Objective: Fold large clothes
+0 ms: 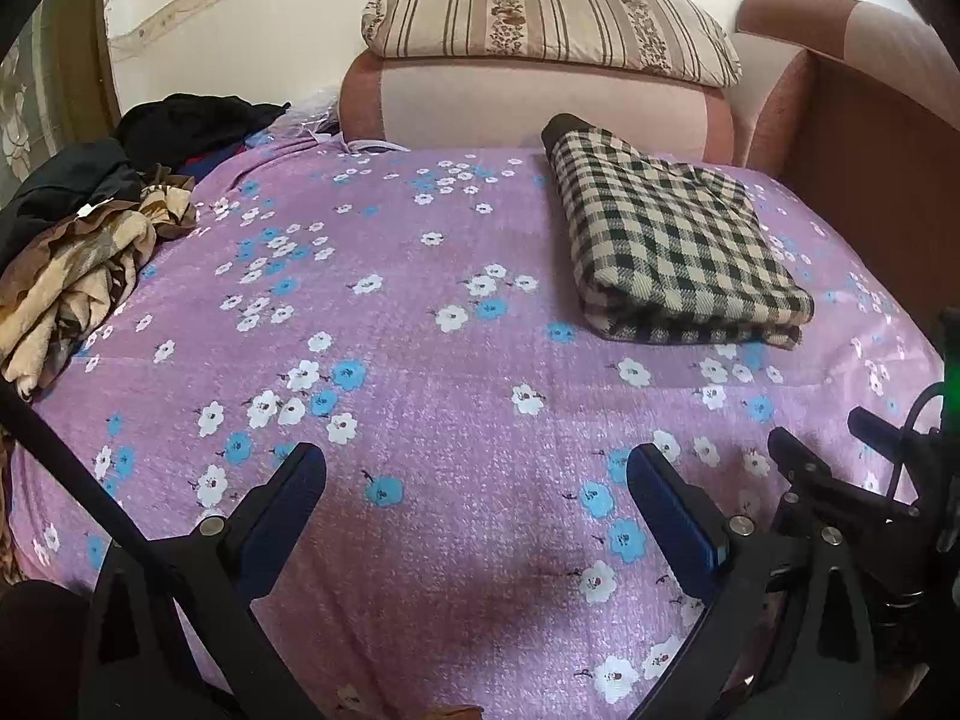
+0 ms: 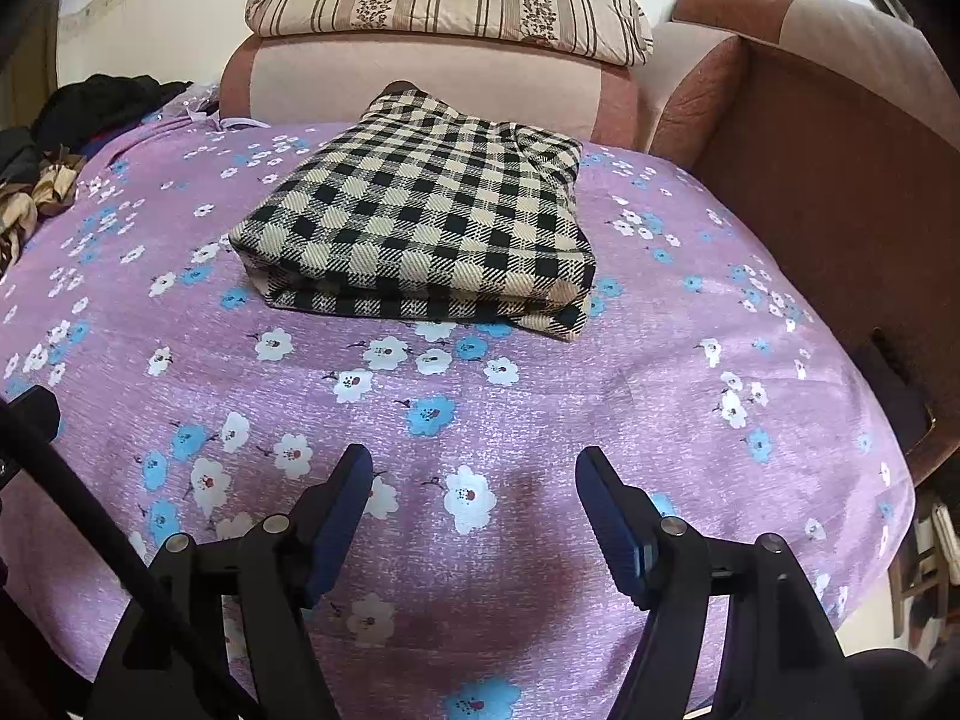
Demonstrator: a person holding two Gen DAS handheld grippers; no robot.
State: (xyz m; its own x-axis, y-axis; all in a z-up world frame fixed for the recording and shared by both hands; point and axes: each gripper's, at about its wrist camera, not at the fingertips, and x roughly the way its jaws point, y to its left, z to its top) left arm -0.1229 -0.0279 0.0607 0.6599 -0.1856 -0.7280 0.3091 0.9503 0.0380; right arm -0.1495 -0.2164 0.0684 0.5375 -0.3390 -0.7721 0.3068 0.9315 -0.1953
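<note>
At the far left of the left wrist view a heap of unfolded clothes (image 1: 90,252) is cut off by the lens edge, so its full extent cannot be made out; dark garments lie on top and behind, with a tan and brown patterned piece spilling toward the front. A black cable (image 1: 120,504) crosses the lower left corner and hides part of the bedspread there. The left gripper (image 1: 477,486) points down at the purple flowered bedspread (image 1: 420,330) with its blue-padded jaws spread wide and nothing between them, only bare cloth below. Further right, the folded checked garment (image 1: 672,234) lies flat on the bedspread, well apart from both grippers, its folded edge toward the cameras and its far end close to the pink sofa back (image 1: 528,102). A striped cushion (image 1: 540,18) rests on top of that sofa back. At the right edge of the same view part of the right gripper's black frame shows, though its fingertips are hidden there. In the right wrist view the right gripper (image 2: 474,492) also tilts down over the bedspread, jaws apart and empty, with the checked garment (image 2: 432,222) straight ahead and beyond its reach. A brown sofa arm (image 2: 810,138) borders the bed on the right, and whatever stands past it is too small to tell.
</note>
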